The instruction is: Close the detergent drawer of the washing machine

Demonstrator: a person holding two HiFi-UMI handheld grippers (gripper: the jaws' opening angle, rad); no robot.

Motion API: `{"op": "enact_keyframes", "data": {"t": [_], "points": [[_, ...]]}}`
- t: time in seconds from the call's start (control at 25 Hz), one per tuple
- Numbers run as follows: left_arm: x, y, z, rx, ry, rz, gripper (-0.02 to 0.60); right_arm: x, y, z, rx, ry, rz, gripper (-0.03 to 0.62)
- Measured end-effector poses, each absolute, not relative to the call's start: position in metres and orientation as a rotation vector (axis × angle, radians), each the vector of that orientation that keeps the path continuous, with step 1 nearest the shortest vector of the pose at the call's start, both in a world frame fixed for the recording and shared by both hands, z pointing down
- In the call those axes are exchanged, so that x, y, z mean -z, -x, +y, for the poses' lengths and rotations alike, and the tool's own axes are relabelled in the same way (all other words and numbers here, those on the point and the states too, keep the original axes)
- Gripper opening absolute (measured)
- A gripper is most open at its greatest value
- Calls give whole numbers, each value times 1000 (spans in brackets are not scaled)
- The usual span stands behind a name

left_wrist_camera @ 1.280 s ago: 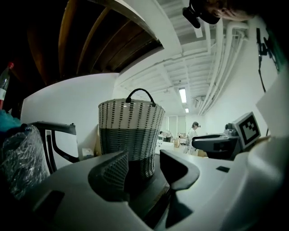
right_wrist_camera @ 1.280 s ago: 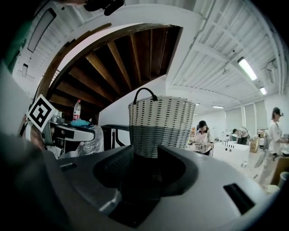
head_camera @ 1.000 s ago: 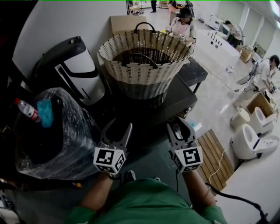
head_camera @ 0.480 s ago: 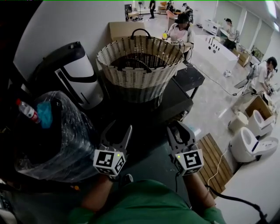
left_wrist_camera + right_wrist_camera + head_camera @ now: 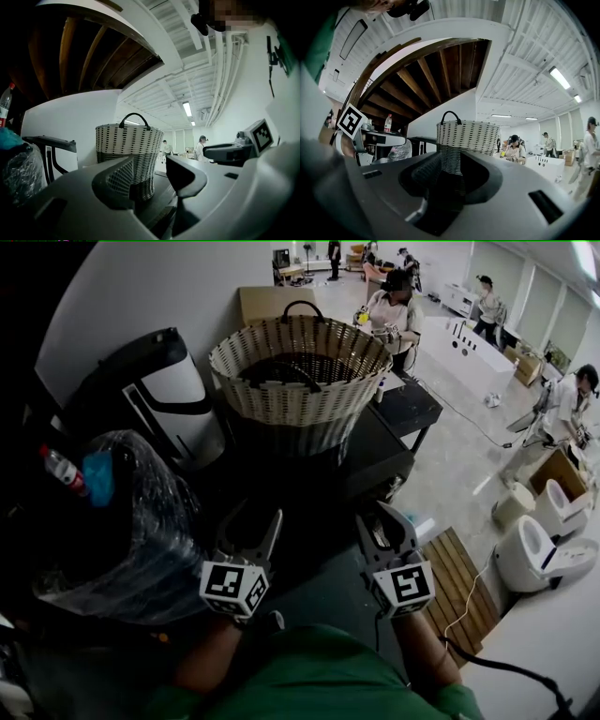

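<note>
At far left stood a dark round bin wrapped in clear plastic film (image 5: 122, 531). Beside it we held the left gripper (image 5: 253, 517) level, its jaws spread on nothing. Beyond, a white woven basket with a black handle (image 5: 300, 381) sat on a dark flat top (image 5: 375, 460). Our right gripper (image 5: 383, 517) had just been narrowing, jaws apart with nothing between them. The washing machine's detergent drawer showed in no view. Whether we were reaching to push it or backing off from a shut one, we judged unsettled.
</note>
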State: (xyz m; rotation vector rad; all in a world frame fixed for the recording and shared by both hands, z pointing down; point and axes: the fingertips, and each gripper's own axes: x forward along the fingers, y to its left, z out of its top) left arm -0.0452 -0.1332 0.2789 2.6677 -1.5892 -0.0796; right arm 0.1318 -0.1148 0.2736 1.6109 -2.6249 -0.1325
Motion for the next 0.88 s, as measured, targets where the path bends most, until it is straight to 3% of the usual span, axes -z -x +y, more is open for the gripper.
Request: {"op": "enact_keyframes", "data": {"t": [0.88], "points": [[-301,23,-101,-3,-2595,-1634,224,-298,-144,-99,44,-1504,-2686,141]]}}
